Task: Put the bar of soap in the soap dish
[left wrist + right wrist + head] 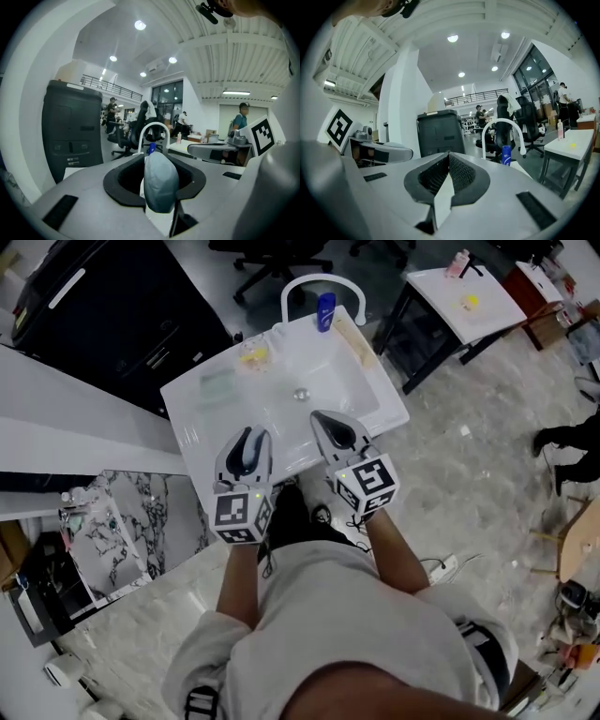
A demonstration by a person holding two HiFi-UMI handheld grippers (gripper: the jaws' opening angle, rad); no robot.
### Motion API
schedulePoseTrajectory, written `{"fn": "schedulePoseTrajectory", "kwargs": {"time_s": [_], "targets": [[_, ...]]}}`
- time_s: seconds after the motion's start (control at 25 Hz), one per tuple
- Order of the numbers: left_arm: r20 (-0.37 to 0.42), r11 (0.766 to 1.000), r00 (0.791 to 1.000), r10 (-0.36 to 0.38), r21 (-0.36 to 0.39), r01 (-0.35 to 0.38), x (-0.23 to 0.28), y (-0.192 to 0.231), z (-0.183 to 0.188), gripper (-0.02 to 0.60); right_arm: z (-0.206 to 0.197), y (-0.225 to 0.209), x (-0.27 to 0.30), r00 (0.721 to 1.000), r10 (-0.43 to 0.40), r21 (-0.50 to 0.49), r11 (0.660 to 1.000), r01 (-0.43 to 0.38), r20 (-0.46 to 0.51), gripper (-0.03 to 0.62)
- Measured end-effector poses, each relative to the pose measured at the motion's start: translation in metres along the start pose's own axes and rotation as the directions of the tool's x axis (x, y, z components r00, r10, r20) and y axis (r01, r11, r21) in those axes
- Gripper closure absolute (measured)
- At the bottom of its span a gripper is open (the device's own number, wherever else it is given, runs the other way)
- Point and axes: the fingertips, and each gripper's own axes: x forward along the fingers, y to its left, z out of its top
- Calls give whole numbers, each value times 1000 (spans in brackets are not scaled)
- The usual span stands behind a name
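A glossy white sink (375, 399), squarish with rounded corners, fills the middle of the head view, with the person's two arms reaching over its near rim. The left tool (247, 437), grey plastic with black pads, is held partway closed on the bar of soap (161, 183); the pads press its two flat sides. The right tool (321, 420), just beside it at 3 o'clock, has its ribbed black pads together with nothing between them. A thin white tap (319, 279) arches over the far rim at 12 o'clock. The soap is a smooth, matte, grey-blue oval with rounded edges. In the left gripper view it stands on edge, its long axis upright, sticking out above and below the pads and facing the tap. A small blue bottle (325, 311) stands under the tap. On the sink's left rim lie a small yellow thing (253, 354) at 12 o'clock from the soap and a pale green one (217, 385) at 11 o'clock; which is the dish I cannot tell.
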Motion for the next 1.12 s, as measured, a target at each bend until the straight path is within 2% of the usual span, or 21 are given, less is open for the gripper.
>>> {"fn": "schedulePoseTrajectory", "kwargs": {"time_s": [0.36,0.92,1.12], "targets": [[-92,999,996,7,-45,-11,38,42,-37,446,-43,-15,44,995,3,36,999,0,-96,597],[-202,994,979,-31,-110,9,106,103,-79,446,-98,-34,119,972,9,93,996,13,-234,597],[-241,987,969,-57,-162,18,125,129,-97,446,-120,-31,143,958,36,130,992,2,-285,595]]}}
